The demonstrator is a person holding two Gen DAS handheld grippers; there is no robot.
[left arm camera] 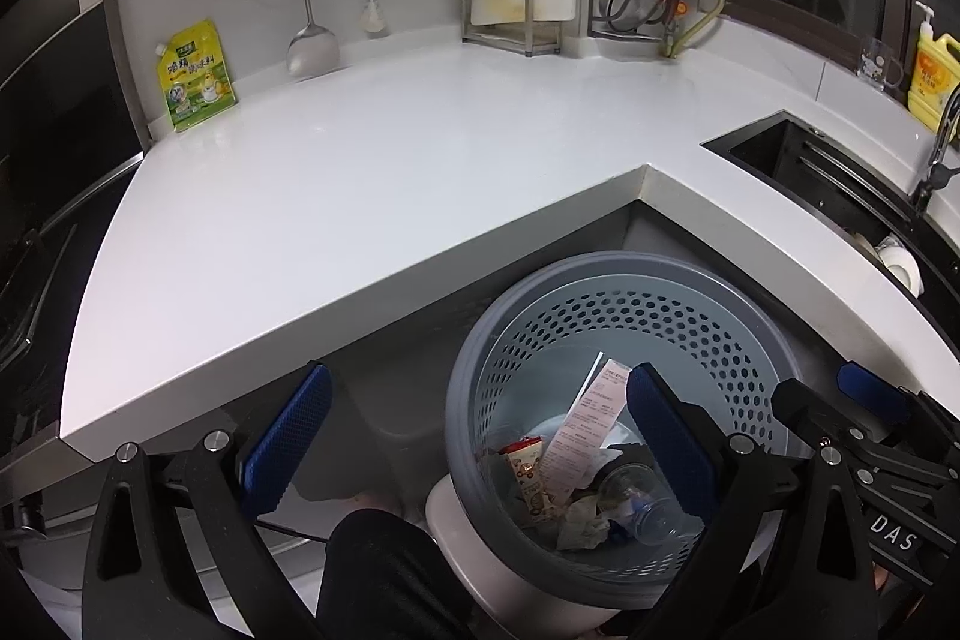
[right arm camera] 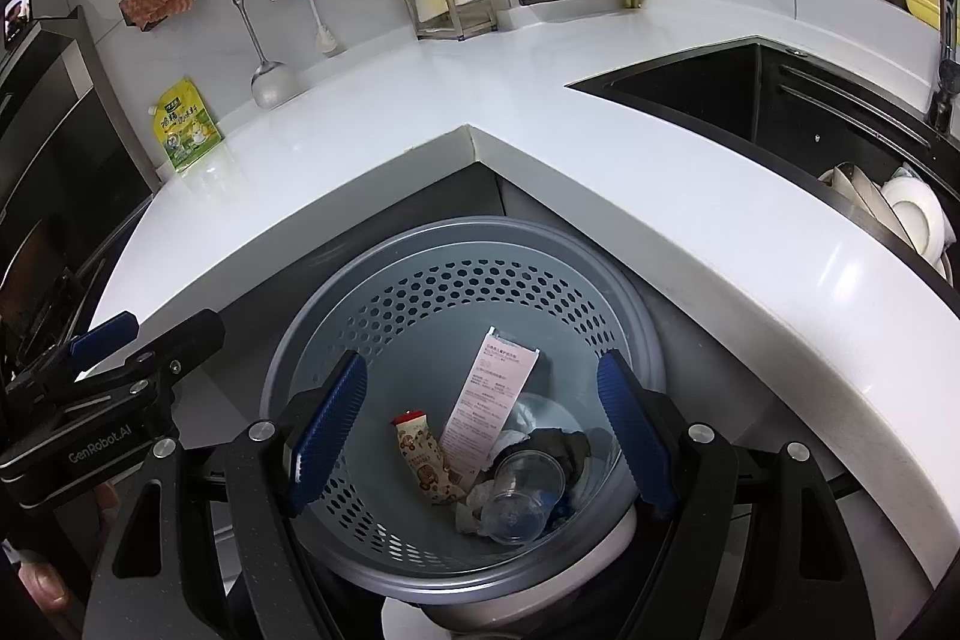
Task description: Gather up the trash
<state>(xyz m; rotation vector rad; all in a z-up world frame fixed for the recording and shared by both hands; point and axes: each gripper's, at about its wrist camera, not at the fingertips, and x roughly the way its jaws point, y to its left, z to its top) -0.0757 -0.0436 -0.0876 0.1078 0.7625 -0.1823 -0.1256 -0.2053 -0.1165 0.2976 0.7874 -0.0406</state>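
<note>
Right tool [right arm camera: 480, 430] hangs over the gray bin [right arm camera: 312, 340], wide open and holding nothing. Left tool [left arm camera: 474, 436] is wide open too, beside the bin. Trash lies inside the bin: pink box [right arm camera: 489, 394], clear cup [right arm camera: 519, 496], snack wrapper [right arm camera: 423, 454].

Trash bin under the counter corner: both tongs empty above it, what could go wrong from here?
1. The right tongs hang open over the bin, close to its rim; moving off could clip and tip it.
2. The yellow pouch on the counter looks like stock; grabbing it as trash would be a mistake.
</note>
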